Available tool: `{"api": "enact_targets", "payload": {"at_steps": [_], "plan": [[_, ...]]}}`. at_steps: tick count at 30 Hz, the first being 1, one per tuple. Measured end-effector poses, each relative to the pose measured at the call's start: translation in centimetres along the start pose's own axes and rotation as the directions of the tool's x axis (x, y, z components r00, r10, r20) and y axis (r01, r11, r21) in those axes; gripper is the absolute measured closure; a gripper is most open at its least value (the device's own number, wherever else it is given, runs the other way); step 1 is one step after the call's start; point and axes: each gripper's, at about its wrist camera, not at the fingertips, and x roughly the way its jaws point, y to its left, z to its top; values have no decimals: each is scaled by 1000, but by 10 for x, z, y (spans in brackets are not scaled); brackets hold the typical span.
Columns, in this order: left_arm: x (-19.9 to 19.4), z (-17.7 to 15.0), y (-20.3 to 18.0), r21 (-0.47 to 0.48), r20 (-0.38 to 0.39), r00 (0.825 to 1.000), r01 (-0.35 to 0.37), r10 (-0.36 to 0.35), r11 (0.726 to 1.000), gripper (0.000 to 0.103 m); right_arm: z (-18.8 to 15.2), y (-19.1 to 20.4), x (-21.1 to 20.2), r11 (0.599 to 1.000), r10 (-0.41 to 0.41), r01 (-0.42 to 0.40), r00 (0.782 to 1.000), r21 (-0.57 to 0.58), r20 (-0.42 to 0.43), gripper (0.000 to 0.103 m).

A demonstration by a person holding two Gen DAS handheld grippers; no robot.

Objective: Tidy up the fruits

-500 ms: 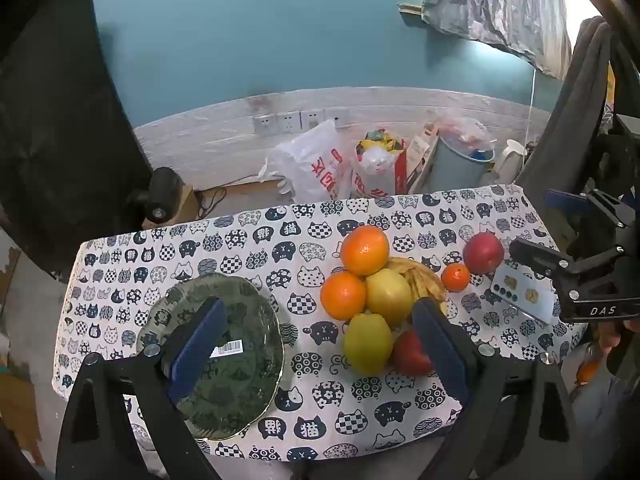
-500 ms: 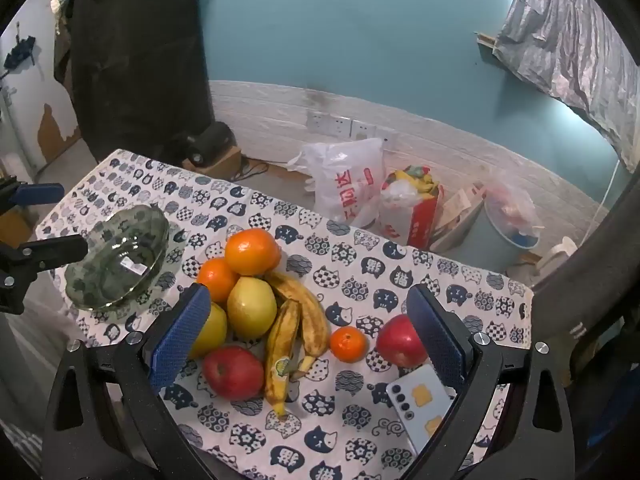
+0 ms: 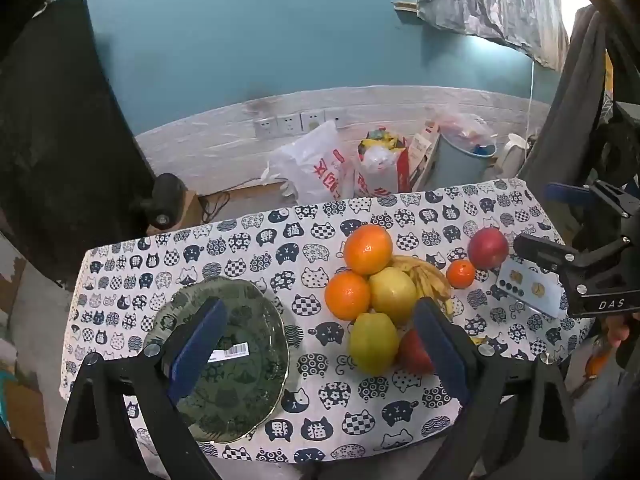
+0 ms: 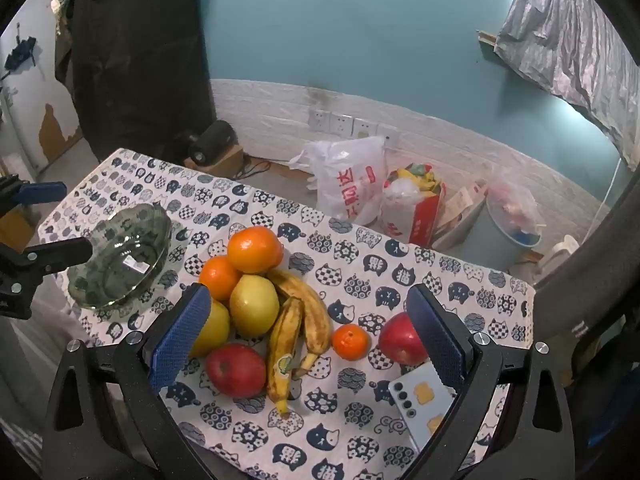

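both grippers up over the table, holding nothing. left gripper [image 3: 320,344] jaws spread wide, ribbed blue pads; right gripper [image 4: 316,332] same, fully apart. table [image 4: 360,432] has a soft white cloth printed with navy cat heads. glass plate [image 3: 256,312] is green-tinted, scalloped rim, barcode sticker inside, on the left side under the left gripper's left finger. fruit pile sits right of the plate, clear of it: two glossy round oranges [image 4: 254,250], two smooth yellow-green apples [image 4: 254,306], a red apple [image 4: 236,370] at the near edge, two brown-spotted curved bananas [image 4: 304,320]. further right, apart from the pile, a small mandarin [image 4: 351,342] and a second red apple [image 4: 400,338] by the right gripper's right pad. flat pale phone [image 4: 420,404] lies nearest, right side.
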Motion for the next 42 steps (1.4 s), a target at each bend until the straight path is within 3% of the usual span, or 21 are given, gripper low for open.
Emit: {"api": "enact_targets", "payload": {"at_steps": [42], "plan": [[6, -9, 0, 2, -19, 999, 29, -29, 1000, 8, -1, -1, 0, 1000, 8, -8, 1000, 13, -17, 7]]}}
